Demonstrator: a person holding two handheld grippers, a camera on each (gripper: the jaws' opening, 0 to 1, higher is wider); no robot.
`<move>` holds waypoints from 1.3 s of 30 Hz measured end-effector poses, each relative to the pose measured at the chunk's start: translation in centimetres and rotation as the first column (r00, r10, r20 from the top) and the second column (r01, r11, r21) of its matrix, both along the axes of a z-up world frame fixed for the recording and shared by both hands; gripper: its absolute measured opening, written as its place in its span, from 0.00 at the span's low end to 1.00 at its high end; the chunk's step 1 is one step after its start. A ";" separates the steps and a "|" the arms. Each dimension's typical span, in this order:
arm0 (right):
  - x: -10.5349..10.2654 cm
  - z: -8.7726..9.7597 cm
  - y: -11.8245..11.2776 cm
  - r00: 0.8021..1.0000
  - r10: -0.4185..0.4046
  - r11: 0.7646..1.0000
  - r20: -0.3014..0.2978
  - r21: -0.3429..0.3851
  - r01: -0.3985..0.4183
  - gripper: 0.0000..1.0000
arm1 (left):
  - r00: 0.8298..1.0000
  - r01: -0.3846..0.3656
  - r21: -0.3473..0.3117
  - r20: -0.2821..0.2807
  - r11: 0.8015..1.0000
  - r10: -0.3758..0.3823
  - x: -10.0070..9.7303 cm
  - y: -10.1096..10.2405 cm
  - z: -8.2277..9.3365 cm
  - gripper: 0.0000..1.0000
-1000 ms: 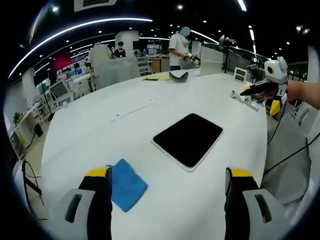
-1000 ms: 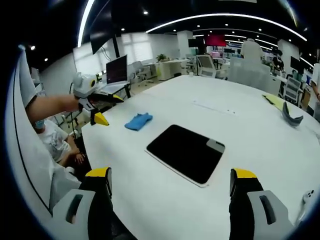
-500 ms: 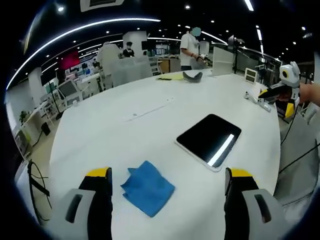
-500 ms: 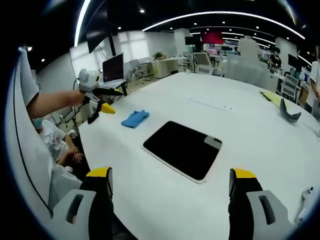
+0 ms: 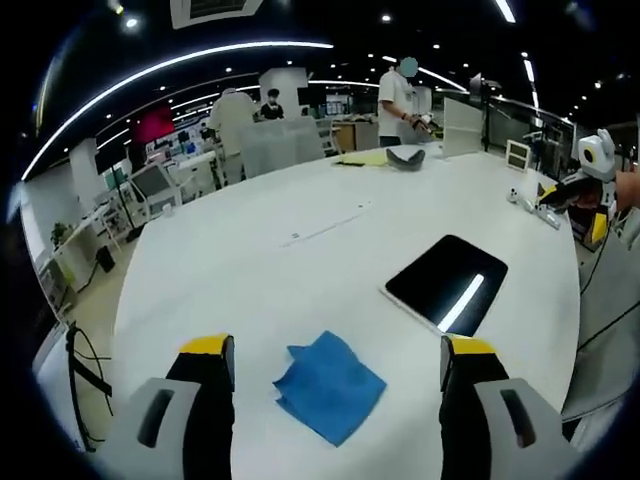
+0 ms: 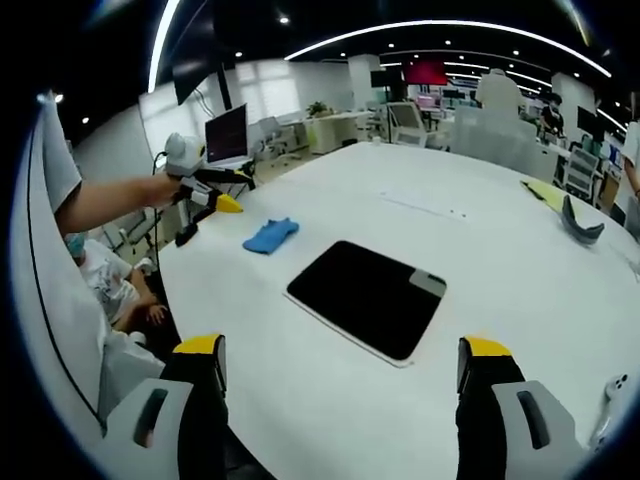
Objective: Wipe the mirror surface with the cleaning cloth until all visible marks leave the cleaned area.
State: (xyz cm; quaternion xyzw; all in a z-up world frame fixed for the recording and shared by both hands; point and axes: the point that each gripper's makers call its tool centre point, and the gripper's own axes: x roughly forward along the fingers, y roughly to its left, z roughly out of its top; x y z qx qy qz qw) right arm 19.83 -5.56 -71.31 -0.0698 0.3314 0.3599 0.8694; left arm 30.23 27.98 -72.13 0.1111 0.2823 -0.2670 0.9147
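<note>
Left gripper (image 5: 335, 365) held above the large white oval table (image 5: 230, 260), jaws spread wide, nothing between them. Crumpled blue cleaning cloth (image 5: 330, 387) lies flat on the table directly ahead, centred between the two yellow-tipped jaws, not touching either. Dark rectangular mirror with a pale rim (image 5: 447, 283) lies flat beyond the cloth, off toward the right jaw, a bright streak reflected on it. Right gripper (image 6: 338, 365) also wide apart and empty; mirror (image 6: 365, 299) lies ahead between its jaws, cloth (image 6: 272, 235) farther off, near the left gripper (image 6: 208, 192) entering that view.
</note>
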 end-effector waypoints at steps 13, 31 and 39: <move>0.6 -0.3 -0.6 1.000 -0.011 1.000 -0.002 -0.023 0.011 0.93 | 0.999 -0.030 -0.035 -0.033 0.999 0.029 1.5 0.5 -3.4 0.76; 0.5 -1.3 -1.1 0.999 -0.024 0.998 -0.030 -0.064 0.022 0.90 | 0.995 -0.049 -0.015 -0.087 0.999 0.048 2.2 1.6 -9.0 0.64; 0.6 -1.4 -1.2 0.999 -0.024 0.997 -0.037 -0.075 0.021 0.90 | 0.993 -0.051 -0.005 -0.107 0.999 0.050 2.0 1.5 -9.8 0.56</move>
